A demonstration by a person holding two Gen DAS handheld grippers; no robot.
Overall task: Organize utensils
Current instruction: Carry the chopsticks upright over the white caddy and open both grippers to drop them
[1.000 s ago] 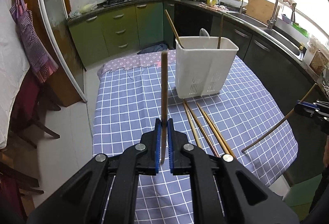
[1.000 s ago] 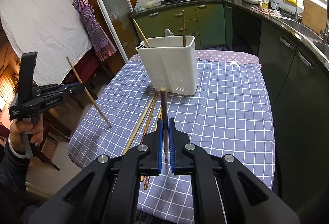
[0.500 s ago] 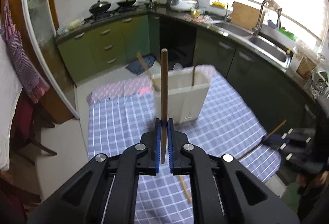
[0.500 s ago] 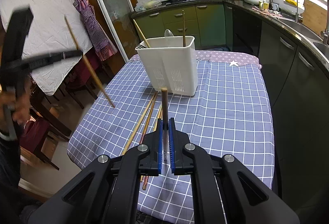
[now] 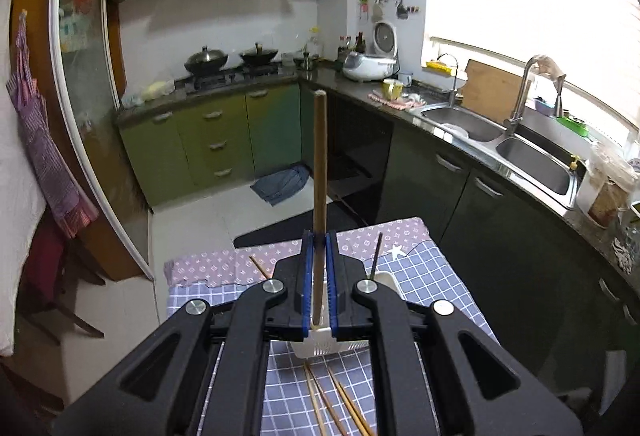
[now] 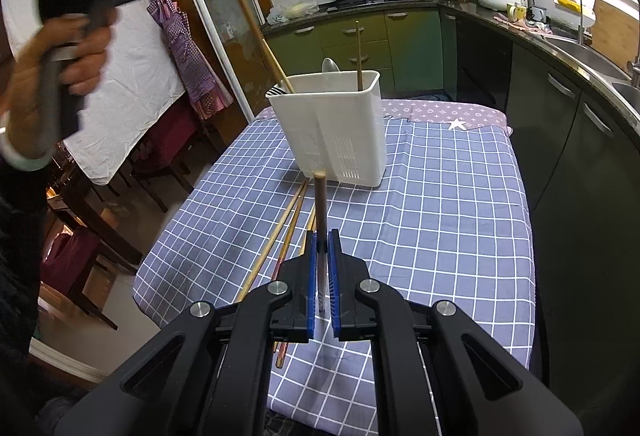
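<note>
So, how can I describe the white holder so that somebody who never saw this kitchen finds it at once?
Look at the table with the blue checked cloth in the middle of the kitchen. Toward its far end stands a tall white plastic holder with slotted walls. It is the only upright container there, with a spoon and chopsticks poking out, while loose chopsticks lie flat in front.

We see a white slotted utensil holder on a blue cloth with a white grid; the far strip is mauve with pale motifs. Loose chopsticks are tan and reddish. Both grippers are black with blue pads. Cabinets olive green, apron purple check.
</note>
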